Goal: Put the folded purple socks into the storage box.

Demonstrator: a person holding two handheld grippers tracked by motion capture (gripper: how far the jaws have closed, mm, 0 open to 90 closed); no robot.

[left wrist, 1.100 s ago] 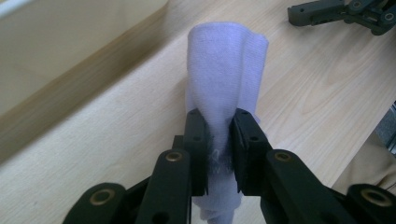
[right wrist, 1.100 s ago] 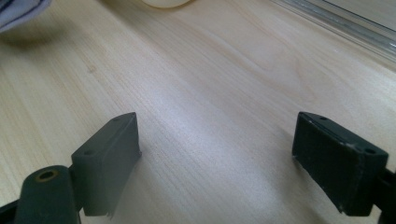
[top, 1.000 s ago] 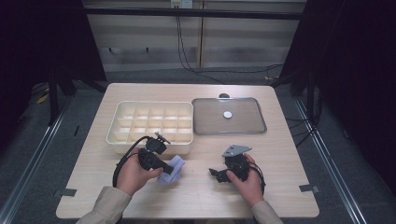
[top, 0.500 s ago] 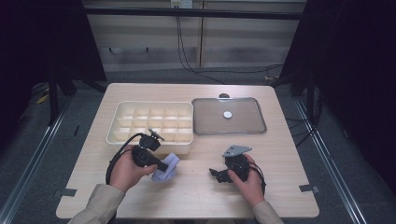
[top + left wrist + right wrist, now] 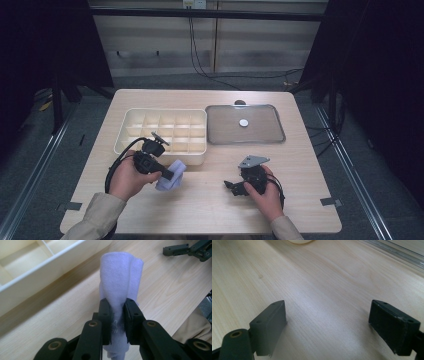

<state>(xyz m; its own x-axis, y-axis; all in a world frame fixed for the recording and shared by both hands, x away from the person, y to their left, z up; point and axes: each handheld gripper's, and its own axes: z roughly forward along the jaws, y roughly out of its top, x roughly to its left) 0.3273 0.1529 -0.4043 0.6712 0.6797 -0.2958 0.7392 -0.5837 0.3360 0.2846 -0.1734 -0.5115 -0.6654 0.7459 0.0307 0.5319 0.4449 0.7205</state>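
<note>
So we've got the pale lavender cloth pinched in our left tool, jaws clamped narrow on its folded middle so the bundle stays together instead of flopping open. It's hanging just above the tabletop, right beside the front wall of the cream divided organizer, probably headed for one of those compartments. Our right tool sits low over bare wood with jaws spread wide and nothing between them, parked well clear. The clear lid lies next to the organizer.

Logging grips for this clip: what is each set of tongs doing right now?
Left tongs: shut on the lavender cloth.
Right tongs: open, holding nothing, above the table.
</note>
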